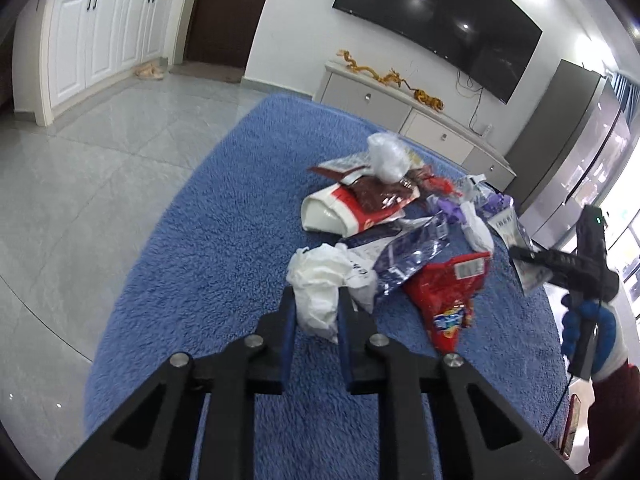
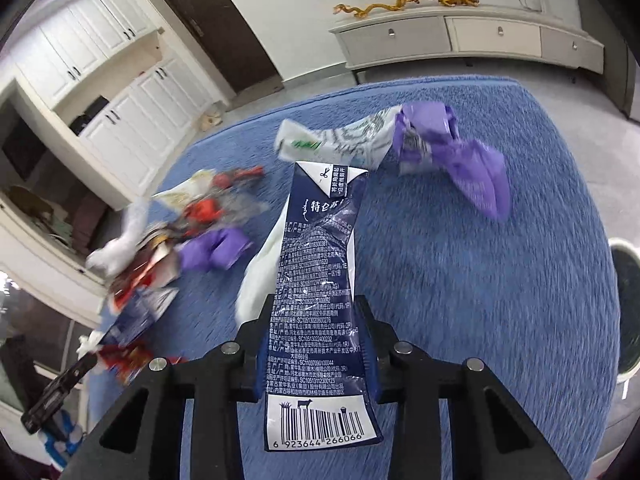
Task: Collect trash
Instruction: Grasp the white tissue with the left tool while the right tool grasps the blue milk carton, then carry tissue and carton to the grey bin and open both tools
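Blue shag rug [image 1: 224, 216] over pale floor tiles, serving as reference landmark; wall-mounted television [image 1: 440, 24] and low white sideboard [image 1: 404, 116] beyond its far edge, gold dragon figurine [image 2: 404, 2] on top of the sideboard. Trash pile near the rug's centre: red-and-white paper cup [image 1: 340, 214] lying on its side, crumpled clear plastic [image 1: 386, 156] behind it, red snack bag [image 1: 444, 300] with blue-and-yellow lettering too blurred to read, navy foil wrapper [image 1: 408, 258] beside that bag. Left gripper [image 1: 316, 304] over the rug's near part, jaws closed on a crumpled white plastic bag [image 1: 316, 280], pads pressing both sides of it. Right gripper [image 2: 316, 316] over the rug's right part, jaws clamped on a flattened navy milk carton [image 2: 320, 280]; carton held lengthwise between the fingers. Carton print: Chinese text with "特仑苏" legible near the top, scissors icon on the white corner flap, columns of "SC" production codes, barcode reading 6 923644 266066 at the near end. Purple wrapper [image 2: 472, 160] and white printed packaging [image 2: 340, 140] on the rug beyond the carton's far end. Blue-and-white glove [image 1: 592, 328] on the hand holding the right gripper.
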`<state>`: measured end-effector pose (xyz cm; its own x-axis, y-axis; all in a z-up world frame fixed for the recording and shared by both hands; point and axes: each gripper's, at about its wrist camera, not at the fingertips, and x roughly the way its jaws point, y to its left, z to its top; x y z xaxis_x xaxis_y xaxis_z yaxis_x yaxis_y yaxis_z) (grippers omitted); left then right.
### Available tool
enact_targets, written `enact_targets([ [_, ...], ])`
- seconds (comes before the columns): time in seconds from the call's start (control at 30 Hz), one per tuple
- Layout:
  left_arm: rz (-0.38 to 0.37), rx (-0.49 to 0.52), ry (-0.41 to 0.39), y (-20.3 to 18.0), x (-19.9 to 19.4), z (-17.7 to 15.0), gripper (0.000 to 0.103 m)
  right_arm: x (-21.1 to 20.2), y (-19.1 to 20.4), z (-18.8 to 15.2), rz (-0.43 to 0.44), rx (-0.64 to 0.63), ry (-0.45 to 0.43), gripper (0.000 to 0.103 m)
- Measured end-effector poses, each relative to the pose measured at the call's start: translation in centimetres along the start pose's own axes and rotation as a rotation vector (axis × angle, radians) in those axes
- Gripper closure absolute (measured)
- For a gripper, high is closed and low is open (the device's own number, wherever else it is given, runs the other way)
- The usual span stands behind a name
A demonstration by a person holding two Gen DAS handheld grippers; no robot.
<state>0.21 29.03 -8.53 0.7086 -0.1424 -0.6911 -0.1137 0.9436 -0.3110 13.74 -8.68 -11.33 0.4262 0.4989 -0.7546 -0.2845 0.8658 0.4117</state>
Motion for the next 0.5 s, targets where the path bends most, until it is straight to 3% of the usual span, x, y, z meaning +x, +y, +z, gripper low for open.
enact_targets([
  [0.27,-0.054,0.095,-0.067,-5.6,-3.3,1.5,0.086,-6.6,-0.9,-4.2,0.114,0.027,-0.079,0.069],
  [0.5,-0.232,0.289,0.002,-19.1,1.1,4.4,0.086,-12.2,-6.6,-4.1,0.070,0.201,-0.231,0.069],
])
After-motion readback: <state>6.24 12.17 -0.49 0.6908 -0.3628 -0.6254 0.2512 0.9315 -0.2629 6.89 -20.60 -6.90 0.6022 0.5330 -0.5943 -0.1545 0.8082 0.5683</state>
